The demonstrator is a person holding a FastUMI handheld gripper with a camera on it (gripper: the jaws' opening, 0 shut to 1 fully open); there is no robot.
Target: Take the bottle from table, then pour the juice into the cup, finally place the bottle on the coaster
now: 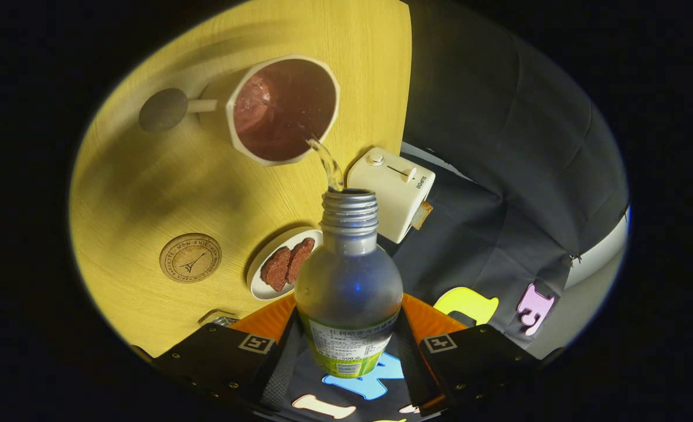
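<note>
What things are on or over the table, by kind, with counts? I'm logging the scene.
Bottle, held in the gripper, pouring: 1
Cup: 1
Coaster: 1
Plate of toast slices: 1
Toaster: 1
Total: 5

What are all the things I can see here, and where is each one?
bottle: one, clear with green label, tilted between the fingers, pouring
cup: one, cream, dark inside, beyond the bottle's mouth
coaster: one, tan, round, beside the plate
plate: one, white, two brown slices, beside the bottle
toaster: one, cream, at the table's edge
table: one, yellow wood
gripper: one, fingers pressed on the bottle's sides
</note>
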